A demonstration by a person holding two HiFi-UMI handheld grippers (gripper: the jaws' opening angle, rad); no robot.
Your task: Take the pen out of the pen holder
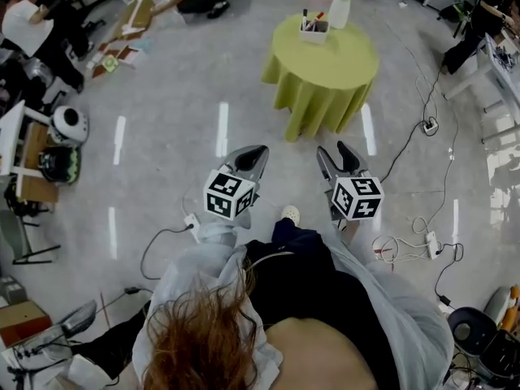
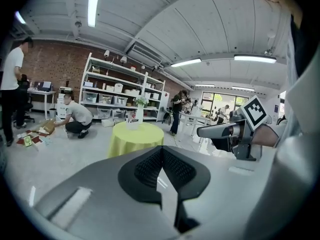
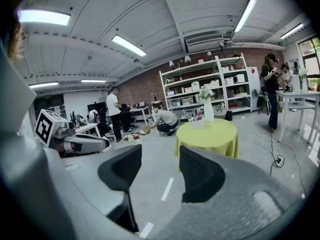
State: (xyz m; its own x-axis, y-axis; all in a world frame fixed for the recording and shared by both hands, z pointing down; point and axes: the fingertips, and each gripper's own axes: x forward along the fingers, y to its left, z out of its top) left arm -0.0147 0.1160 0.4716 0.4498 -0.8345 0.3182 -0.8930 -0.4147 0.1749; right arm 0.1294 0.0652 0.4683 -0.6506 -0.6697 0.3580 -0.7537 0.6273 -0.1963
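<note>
A round table with a yellow-green cloth (image 1: 321, 71) stands some way ahead on the floor. On its far side sits a small white pen holder (image 1: 314, 29) with pens (image 1: 305, 18) sticking up, beside a white vase with a plant (image 1: 340, 10). My left gripper (image 1: 258, 154) is shut and empty, its pads (image 2: 150, 166) pressed together. My right gripper (image 1: 335, 151) is open with nothing between its fingers (image 3: 200, 176). Both are held in the air well short of the table. The left gripper view shows the table (image 2: 135, 136) small and distant. The right gripper view has the table (image 3: 207, 136) between its jaws.
White strips (image 1: 222, 128) mark the grey floor before the table. Cables and a power strip (image 1: 429, 125) lie at its right. A person crouches by the shelves (image 2: 75, 116); another stands at the left (image 2: 10, 84). Desks and clutter (image 1: 41, 136) line the left side.
</note>
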